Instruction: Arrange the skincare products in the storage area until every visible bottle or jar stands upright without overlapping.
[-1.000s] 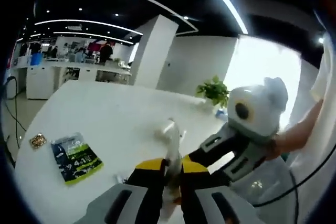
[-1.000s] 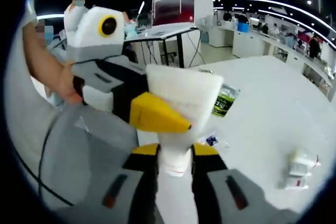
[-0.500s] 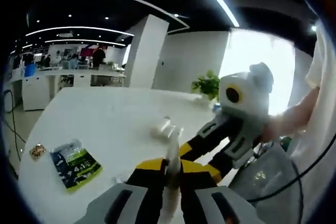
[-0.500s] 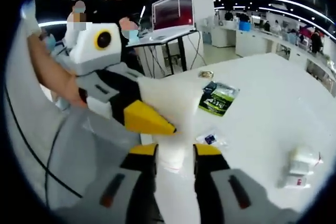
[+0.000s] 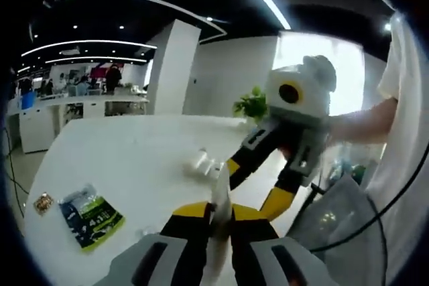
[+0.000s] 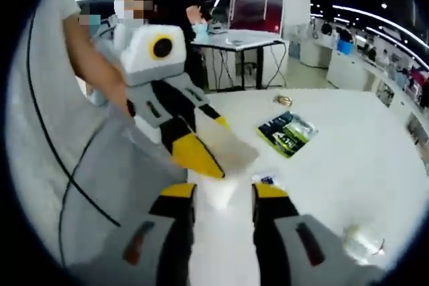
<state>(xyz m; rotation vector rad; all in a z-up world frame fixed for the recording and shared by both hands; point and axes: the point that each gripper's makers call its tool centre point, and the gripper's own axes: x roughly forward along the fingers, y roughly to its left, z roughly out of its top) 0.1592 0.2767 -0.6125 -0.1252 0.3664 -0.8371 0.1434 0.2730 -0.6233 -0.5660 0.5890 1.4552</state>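
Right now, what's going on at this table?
A person holds a gripper in each hand above a white table. The left gripper is shut on a flat white pouch, held edge-on between its jaws. The right gripper is open, its jaws on either side of the pouch's lower end. On the table lie a green packet and a small white bottle on its side, not yet upright.

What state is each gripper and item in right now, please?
Left gripper: shut on the white tube.
White tube: held off the table, flat end pinched between the fingers.
Right gripper: open, tube end between its fingers.
Green packet: lying flat on the white table.
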